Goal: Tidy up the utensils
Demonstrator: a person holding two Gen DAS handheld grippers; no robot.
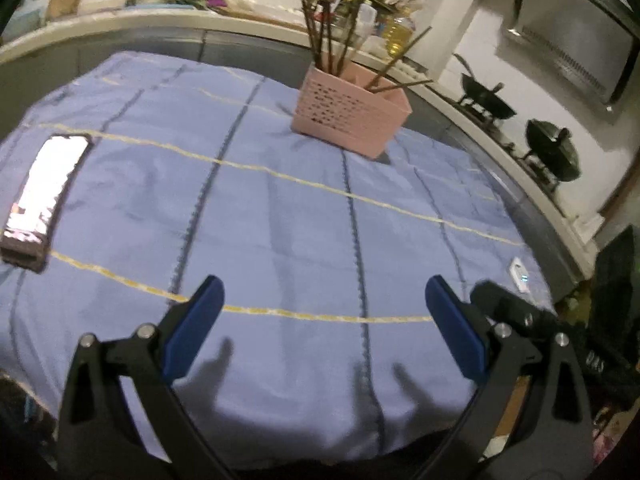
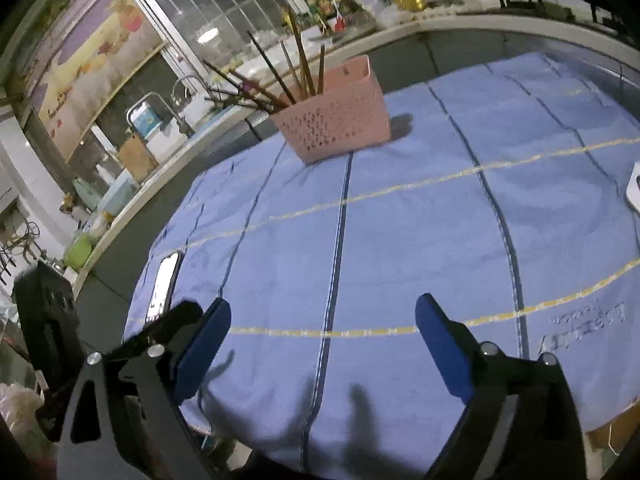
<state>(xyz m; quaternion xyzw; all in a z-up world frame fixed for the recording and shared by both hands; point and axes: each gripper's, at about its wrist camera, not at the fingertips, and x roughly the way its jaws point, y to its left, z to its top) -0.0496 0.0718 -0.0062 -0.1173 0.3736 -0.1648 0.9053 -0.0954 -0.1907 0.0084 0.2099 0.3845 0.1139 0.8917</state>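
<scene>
A pink perforated basket stands at the far side of the table on a blue cloth, with several brown chopsticks upright or leaning in it. It also shows in the right wrist view with the chopsticks. My left gripper is open and empty, low over the near part of the cloth. My right gripper is open and empty, also near the front edge.
A phone lies at the cloth's left side, also in the right wrist view. A small white device lies at the right edge. Counters with a sink, bottles and two woks surround the table.
</scene>
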